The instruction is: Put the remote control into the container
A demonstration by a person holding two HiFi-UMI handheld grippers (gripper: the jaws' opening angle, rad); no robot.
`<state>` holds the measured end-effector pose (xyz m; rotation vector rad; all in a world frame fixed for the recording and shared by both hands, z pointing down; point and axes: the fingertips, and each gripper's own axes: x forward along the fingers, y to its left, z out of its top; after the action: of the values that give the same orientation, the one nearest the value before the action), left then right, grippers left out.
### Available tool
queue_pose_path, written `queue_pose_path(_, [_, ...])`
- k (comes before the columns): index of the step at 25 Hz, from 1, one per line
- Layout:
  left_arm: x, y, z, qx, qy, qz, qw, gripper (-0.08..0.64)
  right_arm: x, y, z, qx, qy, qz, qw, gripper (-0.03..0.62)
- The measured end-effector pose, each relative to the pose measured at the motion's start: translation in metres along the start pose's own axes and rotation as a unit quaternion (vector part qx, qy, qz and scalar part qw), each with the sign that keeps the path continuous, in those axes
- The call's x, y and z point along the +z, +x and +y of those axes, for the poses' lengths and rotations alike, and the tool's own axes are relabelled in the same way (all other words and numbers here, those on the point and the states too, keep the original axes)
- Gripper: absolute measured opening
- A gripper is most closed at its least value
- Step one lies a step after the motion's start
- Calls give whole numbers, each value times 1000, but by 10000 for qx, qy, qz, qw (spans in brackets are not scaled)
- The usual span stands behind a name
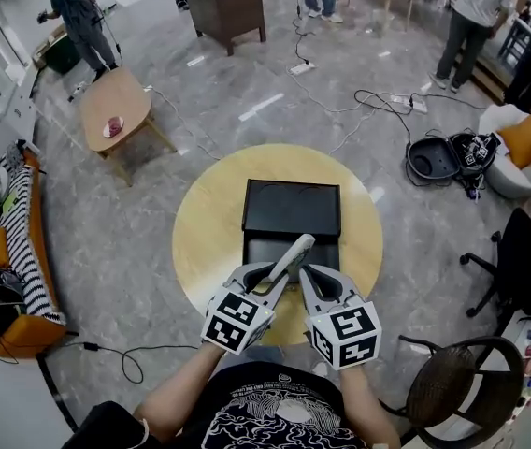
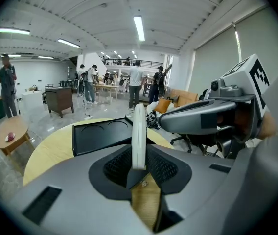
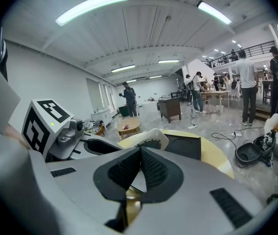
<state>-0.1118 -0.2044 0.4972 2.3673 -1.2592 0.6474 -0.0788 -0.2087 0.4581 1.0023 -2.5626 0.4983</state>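
Remote control (image 1: 295,253) is gripped edge-on by its lower end in left gripper (image 1: 278,275), jaws partly apart on it. Its free end is angled up over the container's (image 1: 292,209) near edge. Right gripper (image 1: 314,281) is closed on nothing, just beside the remote on the container's near side. Remote should be carried over the container's middle, laid flatter, lowered close to the floor, then released. A high drop is judged likely to bounce.
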Motion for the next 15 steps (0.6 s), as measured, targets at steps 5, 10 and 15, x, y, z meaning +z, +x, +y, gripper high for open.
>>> queue_pose_path(5, [-6, 11, 9, -171, 195, 228, 9994, 97, 0, 8, -4, -108, 58, 56, 9999, 21])
queue_pose_path(10, [-13, 23, 16, -293, 533, 521, 9968, 97, 3, 11, -11, -241, 127, 49, 9996, 21])
queue_pose_path(15, [-24, 36, 22, -405, 797, 765, 9931, 97, 2, 15, -16, -352, 202, 45, 9992, 21])
